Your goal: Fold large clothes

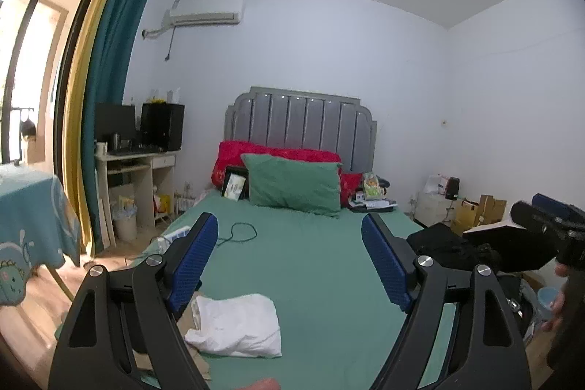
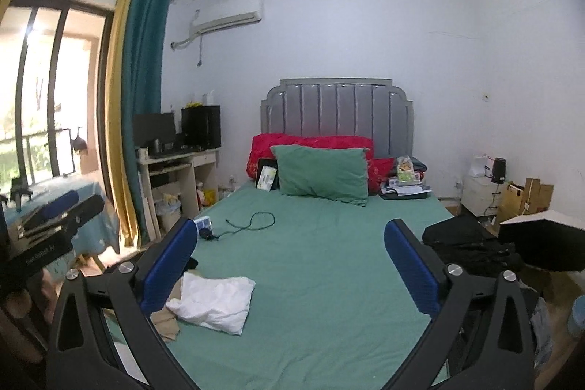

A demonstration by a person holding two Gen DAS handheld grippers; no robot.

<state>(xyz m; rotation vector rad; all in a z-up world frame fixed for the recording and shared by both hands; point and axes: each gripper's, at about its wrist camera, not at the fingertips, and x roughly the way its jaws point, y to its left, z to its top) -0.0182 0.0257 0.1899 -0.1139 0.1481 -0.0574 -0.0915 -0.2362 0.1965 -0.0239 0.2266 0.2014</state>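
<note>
A folded white garment (image 1: 237,324) lies near the foot of the green bed (image 1: 321,265), on top of a tan cloth (image 1: 199,362). My left gripper (image 1: 289,220) hangs above and behind the white garment, jaws wide open with nothing between the blue pads (image 1: 195,258). The right wrist view shows the same white garment (image 2: 215,302) and tan cloth (image 2: 164,320) low on the left. My right gripper (image 2: 290,227) is open and empty over the sheet (image 2: 329,262). Each gripper appears in the other's view: the right gripper (image 1: 548,222) and the left gripper (image 2: 62,211).
A black heap of clothes (image 2: 468,240) sits at the bed's right edge. A green pillow (image 1: 296,185), red pillows (image 1: 237,152), a tablet (image 1: 234,187) and a cable (image 1: 237,233) lie toward the headboard. A desk (image 1: 139,163) stands left, boxes (image 2: 526,200) right.
</note>
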